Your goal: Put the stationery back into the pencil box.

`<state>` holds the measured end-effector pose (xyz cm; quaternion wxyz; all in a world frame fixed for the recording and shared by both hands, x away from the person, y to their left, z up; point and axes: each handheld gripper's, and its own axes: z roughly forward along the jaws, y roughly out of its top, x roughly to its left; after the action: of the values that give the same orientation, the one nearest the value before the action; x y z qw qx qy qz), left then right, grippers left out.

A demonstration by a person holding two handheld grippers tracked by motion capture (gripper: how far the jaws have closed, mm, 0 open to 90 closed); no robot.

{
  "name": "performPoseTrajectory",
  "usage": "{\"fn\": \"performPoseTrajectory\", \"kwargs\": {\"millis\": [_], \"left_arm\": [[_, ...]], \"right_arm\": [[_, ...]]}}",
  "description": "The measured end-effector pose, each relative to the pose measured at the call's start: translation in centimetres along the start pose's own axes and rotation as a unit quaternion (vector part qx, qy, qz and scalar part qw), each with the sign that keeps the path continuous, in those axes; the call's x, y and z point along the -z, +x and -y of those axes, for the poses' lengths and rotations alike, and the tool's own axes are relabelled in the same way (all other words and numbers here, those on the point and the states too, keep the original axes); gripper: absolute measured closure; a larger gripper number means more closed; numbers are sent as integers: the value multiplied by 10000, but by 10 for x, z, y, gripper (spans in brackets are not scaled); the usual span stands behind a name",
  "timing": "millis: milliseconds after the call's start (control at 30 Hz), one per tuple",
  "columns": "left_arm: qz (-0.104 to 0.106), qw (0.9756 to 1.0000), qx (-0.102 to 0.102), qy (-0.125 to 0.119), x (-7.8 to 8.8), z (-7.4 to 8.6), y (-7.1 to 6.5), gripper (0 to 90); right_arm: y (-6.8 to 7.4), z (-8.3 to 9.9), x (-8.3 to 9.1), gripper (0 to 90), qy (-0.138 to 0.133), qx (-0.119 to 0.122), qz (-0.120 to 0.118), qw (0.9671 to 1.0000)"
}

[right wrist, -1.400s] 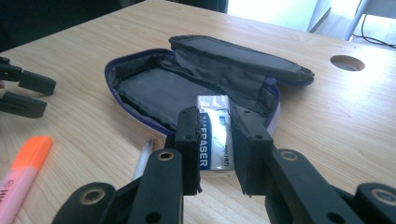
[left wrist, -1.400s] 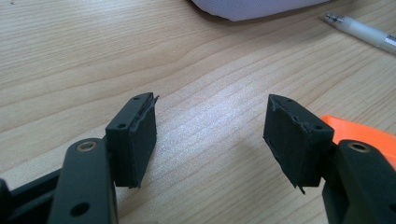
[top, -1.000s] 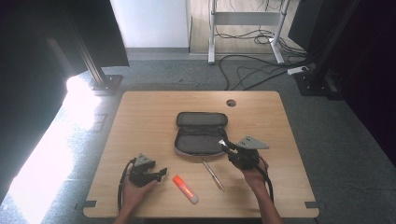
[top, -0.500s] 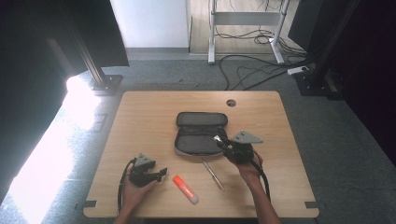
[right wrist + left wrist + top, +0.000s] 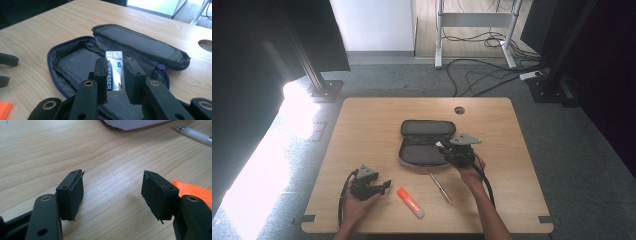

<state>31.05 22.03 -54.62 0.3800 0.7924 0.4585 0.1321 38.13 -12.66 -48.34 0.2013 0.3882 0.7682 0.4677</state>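
Note:
A grey pencil case point(image 5: 422, 150) lies unzipped and spread open at the table's middle, its lid point(image 5: 140, 45) folded back. My right gripper point(image 5: 442, 147) hovers over the case's right edge, shut on a white eraser point(image 5: 113, 75) in a blue-lettered sleeve that stands upright between the pads above the grey lining point(image 5: 72, 62). My left gripper point(image 5: 384, 186) rests low at the front left, open, with bare wood between its pads point(image 5: 112, 186). An orange marker point(image 5: 411, 202) lies just right of it, and a clear pen point(image 5: 441, 186) lies in front of the case.
The wooden table point(image 5: 362, 125) has a round cable hole point(image 5: 459, 110) at the back. The orange marker point(image 5: 195, 192) sits beside the left gripper's right jaw, and the pen point(image 5: 195, 133) lies farther off. Cables and desk legs stand on the floor behind.
My right gripper has carried the eraser leftward, from beside the case to over its open half. The left gripper has stayed put.

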Motion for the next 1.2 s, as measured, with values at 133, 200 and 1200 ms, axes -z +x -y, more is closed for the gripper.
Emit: {"fn": "performPoseTrajectory", "kwargs": {"millis": [133, 200, 1200], "left_arm": [[10, 10000, -5, 10, 0, 0, 0, 345], [9, 10000, -6, 11, 0, 0, 0, 345], [-21, 10000, -45, 18, 0, 0, -1, 344]], "right_arm": [[-4, 3, -10, 729, 123, -23, 20, 9999], [-6, 4, -14, 729, 160, -62, 26, 9998], [-12, 20, -50, 725, 762, 48, 262, 9967]]}}
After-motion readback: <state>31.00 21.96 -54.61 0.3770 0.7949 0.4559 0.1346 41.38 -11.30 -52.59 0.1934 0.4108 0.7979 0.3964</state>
